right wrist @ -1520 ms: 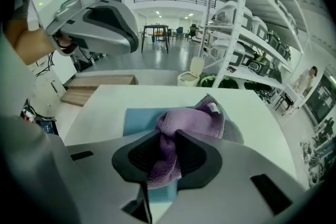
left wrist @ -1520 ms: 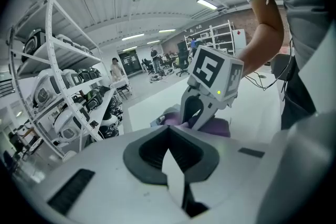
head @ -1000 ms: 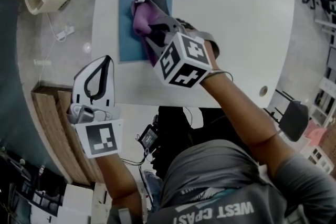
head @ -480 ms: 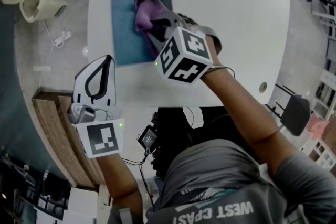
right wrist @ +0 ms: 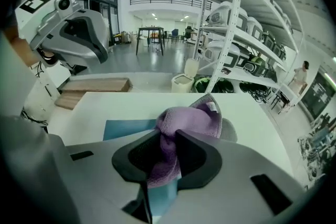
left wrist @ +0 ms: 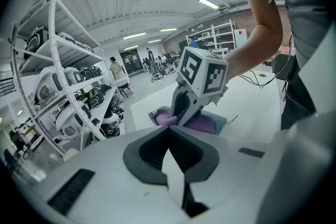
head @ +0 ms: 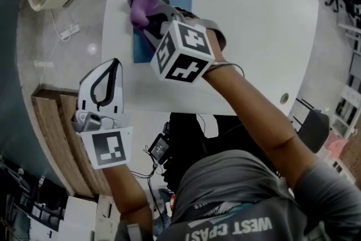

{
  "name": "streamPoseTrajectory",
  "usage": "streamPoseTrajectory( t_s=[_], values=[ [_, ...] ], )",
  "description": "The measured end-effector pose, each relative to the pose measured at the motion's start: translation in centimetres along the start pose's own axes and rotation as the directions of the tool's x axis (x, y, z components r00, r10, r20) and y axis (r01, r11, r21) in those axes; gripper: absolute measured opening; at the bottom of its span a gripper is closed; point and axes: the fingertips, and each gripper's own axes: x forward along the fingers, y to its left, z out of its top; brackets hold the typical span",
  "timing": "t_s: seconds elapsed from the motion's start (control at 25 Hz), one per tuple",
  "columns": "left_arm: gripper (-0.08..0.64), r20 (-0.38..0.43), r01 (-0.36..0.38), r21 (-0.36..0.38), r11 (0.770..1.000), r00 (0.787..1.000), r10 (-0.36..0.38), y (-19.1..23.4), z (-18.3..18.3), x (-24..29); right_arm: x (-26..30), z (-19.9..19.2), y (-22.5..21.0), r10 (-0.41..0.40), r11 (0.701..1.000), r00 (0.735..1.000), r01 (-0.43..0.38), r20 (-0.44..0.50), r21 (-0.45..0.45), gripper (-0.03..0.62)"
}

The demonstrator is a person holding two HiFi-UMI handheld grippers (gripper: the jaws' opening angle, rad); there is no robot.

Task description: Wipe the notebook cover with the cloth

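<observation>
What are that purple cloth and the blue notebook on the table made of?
The cloth looks like soft microfibre or terry: fuzzy, matte pile, bunched in folds, with a small sewn tag. The notebook cover looks smooth and matte, perhaps coated card or plastic; it lies flat with no shine.

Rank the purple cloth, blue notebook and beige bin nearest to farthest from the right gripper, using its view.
1. Purple cloth: pinched between the jaws.
2. Blue notebook: on the table, beneath and left.
3. Beige bin: beyond the table's far edge.
</observation>
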Motion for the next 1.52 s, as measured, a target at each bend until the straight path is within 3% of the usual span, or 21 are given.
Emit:
streamPoseTrajectory(
  t_s=[0.48, 0.68, 1.12, 1.52],
  values=[
    [0.0, 0.038, 0.06, 0.049, 0.997, 0.997, -0.062, -0.9, 3.5, 2.7, -6.0, -8.4, -3.6, -0.104, 0.982, 0.99, 0.117, -0.092, 0.148, 0.106],
    [0.0, 0.04, 0.055, 0.037, 0.998, 0.998, -0.057, -1.1, 3.9, 2.9, -5.1, -6.9, -3.5, -0.085, 0.99, 0.993, 0.093, -0.077, 0.105, 0.106],
    [0.0, 0.015, 0.011, -0.002, 1.0, 1.0, -0.011, -0.1, 1.2, 1.5, 0.1, -0.3, -3.4, -0.038, 0.999, 0.999, 0.038, -0.002, -0.003, 0.106],
    [0.0, 0.037, 0.04, 0.032, 0.999, 0.998, -0.041, -0.2, 2.8, 2.6, -3.7, -6.0, -6.2, -0.118, 0.985, 0.991, 0.125, -0.064, 0.116, 0.106]
  ],
)
